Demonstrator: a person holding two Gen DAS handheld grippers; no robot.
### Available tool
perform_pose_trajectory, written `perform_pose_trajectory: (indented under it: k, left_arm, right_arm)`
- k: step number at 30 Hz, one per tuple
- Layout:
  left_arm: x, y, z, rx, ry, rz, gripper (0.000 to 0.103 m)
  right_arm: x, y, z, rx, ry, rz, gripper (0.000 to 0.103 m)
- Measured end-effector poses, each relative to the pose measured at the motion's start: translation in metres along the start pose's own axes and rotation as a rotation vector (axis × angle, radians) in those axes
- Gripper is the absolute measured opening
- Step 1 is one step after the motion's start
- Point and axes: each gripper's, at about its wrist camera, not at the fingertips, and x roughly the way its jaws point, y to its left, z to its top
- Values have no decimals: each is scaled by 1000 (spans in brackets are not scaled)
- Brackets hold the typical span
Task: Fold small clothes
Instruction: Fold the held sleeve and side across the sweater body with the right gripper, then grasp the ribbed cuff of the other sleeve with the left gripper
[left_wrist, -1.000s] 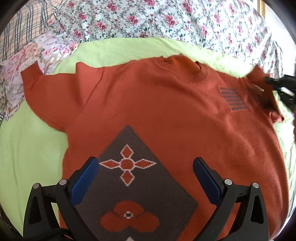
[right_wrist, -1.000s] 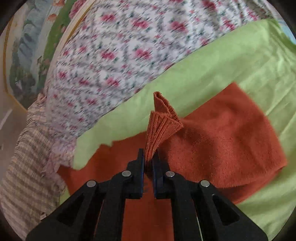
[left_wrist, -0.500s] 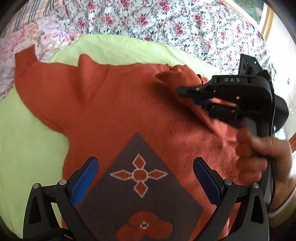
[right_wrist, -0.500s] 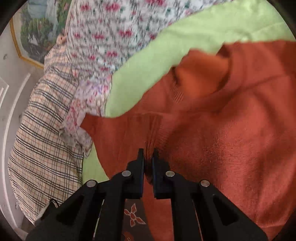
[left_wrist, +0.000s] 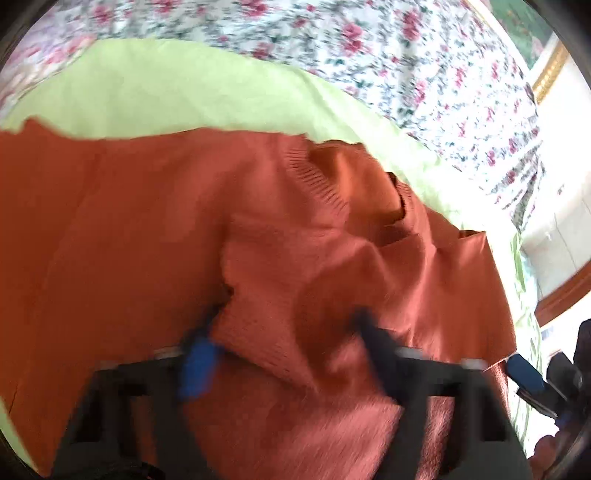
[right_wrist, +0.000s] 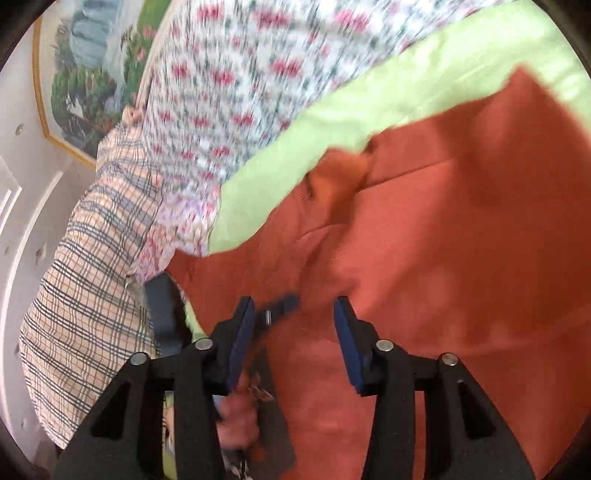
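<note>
An orange knit sweater (left_wrist: 110, 240) lies spread on a light green sheet (left_wrist: 166, 92). One sleeve (left_wrist: 295, 295) is folded in across the chest below the ribbed collar (left_wrist: 317, 177). My left gripper (left_wrist: 286, 347) is blurred and low over this folded sleeve; its jaws are closing, with the sleeve's bunched edge between them. My right gripper (right_wrist: 295, 332) hovers over the sweater (right_wrist: 443, 258); its jaws are opening and nothing is between the blue pads (right_wrist: 242, 332). The right gripper's blue pad (left_wrist: 524, 373) shows at the left view's right edge.
Floral bedding (left_wrist: 406, 55) lies beyond the green sheet. A plaid cloth (right_wrist: 81, 295) is bunched at the left, with a framed painting (right_wrist: 85, 74) on the wall behind. A hand (right_wrist: 236, 417) and the left gripper's blurred finger (right_wrist: 280, 306) show below my right jaws.
The right gripper carried the sleeve across the sweater, then let go and opened. The left gripper moved toward the folded sleeve, and its wide jaws have narrowed.
</note>
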Motion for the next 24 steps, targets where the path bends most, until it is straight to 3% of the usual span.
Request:
perform_pose_trajectory:
  k: [1,3,8,13,16,18,24]
  left_arm:
    - [4,-4,1,14,11,1,7]
    - [3,-9,1,39,-8,20,5]
    - [-64,-6,-1,82,-218,110,4]
    - [-56,30,-3,50,-144,149,5]
    - [-58,37,-6,32,-172,174,5]
    - [-58,44,-9,0,-175,169,5]
    - [-59,44,-24,22,-185,197,5]
  right_arm:
    - [-23,-9,-5,21,-43,-29,49]
    - [-42,-21,-8,48,-75,-58,49]
    - [-77,-46,-4,70,-131,-160,49]
    - [-93,-71,14,89,-175,-279,49]
    - [-88,-80,26,77,-160,-321,49]
    - [-76,-91,48,44,-134,-393,53]
    - [-27,-118,83,-6,1,-473,58]
